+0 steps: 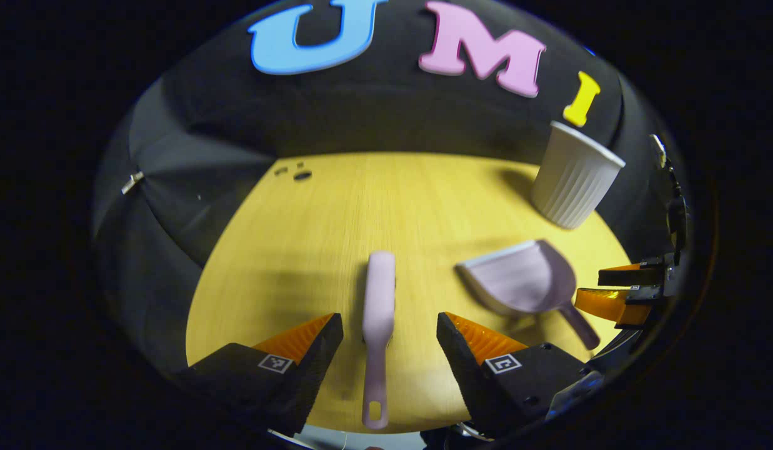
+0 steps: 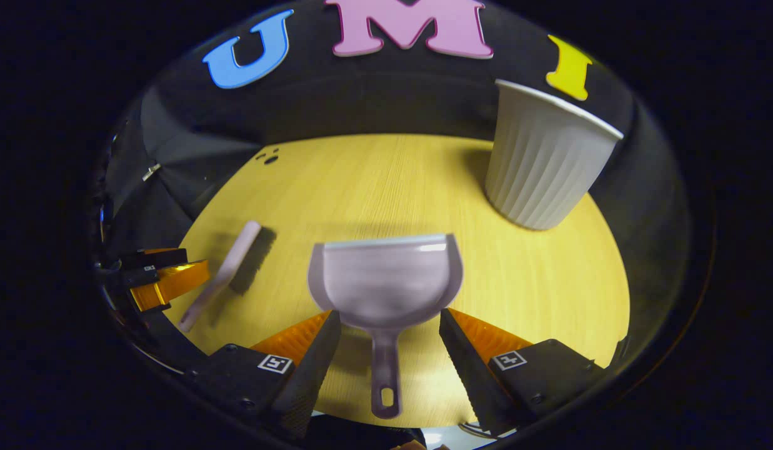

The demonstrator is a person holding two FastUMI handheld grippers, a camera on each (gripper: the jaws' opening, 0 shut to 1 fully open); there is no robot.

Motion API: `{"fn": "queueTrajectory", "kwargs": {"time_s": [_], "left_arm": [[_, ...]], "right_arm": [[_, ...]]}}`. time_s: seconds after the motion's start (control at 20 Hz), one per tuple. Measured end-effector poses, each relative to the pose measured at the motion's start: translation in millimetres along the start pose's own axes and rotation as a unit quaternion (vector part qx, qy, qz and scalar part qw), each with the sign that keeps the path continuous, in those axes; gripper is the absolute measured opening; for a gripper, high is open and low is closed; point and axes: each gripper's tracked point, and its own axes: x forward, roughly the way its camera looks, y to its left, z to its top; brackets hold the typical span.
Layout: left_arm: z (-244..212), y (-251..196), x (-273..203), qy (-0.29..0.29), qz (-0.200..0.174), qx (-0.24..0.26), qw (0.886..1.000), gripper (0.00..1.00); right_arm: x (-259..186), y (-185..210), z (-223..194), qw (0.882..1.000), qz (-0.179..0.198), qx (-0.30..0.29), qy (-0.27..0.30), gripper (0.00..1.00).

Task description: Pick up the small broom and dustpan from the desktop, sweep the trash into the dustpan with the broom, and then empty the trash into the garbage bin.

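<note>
Both tools lie on the desktop (image 1: 311, 237), each between spread fingers.

The left gripper (image 1: 390, 325) straddles the broom (image 1: 379, 300); the right gripper (image 2: 390, 325) straddles the dustpan (image 2: 386, 281) handle, neither touching. This fits picking up or setting down. The garbage bin (image 2: 545, 156) stands behind; small dark bits (image 2: 269, 156) lie far off.

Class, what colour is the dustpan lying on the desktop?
Pale lilac-pink dustpan with a lighter front lip, clearest in the right gripper view.
</note>
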Motion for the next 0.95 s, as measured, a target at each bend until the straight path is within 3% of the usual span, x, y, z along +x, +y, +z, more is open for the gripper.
{"fn": "queueTrajectory", "kwargs": {"time_s": [0.15,0.35,0.5,0.65,0.95], "left_arm": [[41,4,-53,-0.112,0.011,0.011,0.994,0.95],[75,-1,-135,-0.217,0.022,0.007,0.976,0.95],[72,-5,-190,-0.262,0.036,0.000,0.964,0.95],[44,-17,-222,-0.274,0.029,-0.018,0.961,0.95],[-28,-18,-231,-0.225,0.051,-0.078,0.970,0.96]], "right_arm": [[-44,15,48,0.995,0.017,0.002,-0.101,0.99],[-115,37,92,0.973,0.037,-0.016,-0.227,0.99],[-169,52,103,0.951,0.052,-0.043,-0.301,0.99],[-204,59,87,0.936,0.053,-0.058,-0.343,0.98],[-207,61,16,0.956,0.059,-0.046,-0.285,0.98]]}}
